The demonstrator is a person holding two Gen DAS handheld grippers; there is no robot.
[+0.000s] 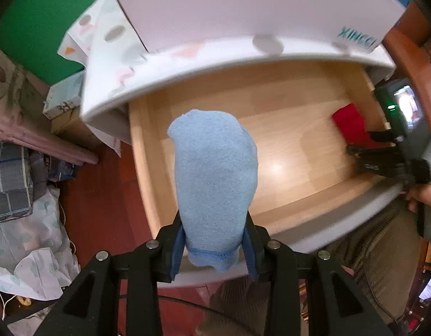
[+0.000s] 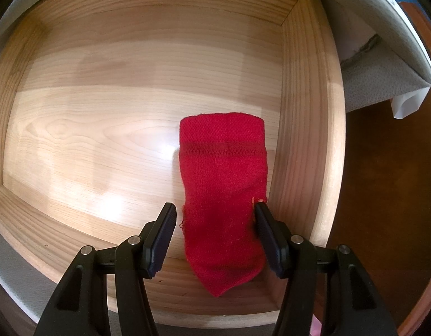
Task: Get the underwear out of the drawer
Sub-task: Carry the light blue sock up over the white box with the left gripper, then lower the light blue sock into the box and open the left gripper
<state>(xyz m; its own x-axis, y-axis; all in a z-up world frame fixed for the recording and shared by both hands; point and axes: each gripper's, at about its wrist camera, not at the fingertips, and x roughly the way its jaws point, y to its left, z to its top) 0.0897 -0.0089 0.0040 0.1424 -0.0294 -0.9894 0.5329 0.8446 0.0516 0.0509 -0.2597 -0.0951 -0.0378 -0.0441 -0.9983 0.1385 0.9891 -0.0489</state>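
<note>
A folded light blue piece of underwear (image 1: pixel 215 173) hangs above the open wooden drawer (image 1: pixel 285 140), with my left gripper (image 1: pixel 214 224) shut on its lower end. A folded red piece (image 2: pixel 223 184) lies flat on the drawer floor (image 2: pixel 103 126), close to the right wall. My right gripper (image 2: pixel 214 208) points down over it with the jaws open. Its right finger (image 2: pixel 264 224) touches the cloth's edge, and the left finger (image 2: pixel 165 224) stands a little apart from it. From the left wrist view the red piece (image 1: pixel 351 124) and the right gripper (image 1: pixel 363 145) sit at the drawer's far right.
A white box with teal lettering (image 1: pixel 243 5) rests on patterned fabric (image 1: pixel 170 64) just above the drawer. Bedding and crumpled bags (image 1: pixel 33 224) pile up on the left over the red-brown floor (image 1: pixel 103 196). A person's trouser legs (image 1: pixel 369 246) stand before the drawer front.
</note>
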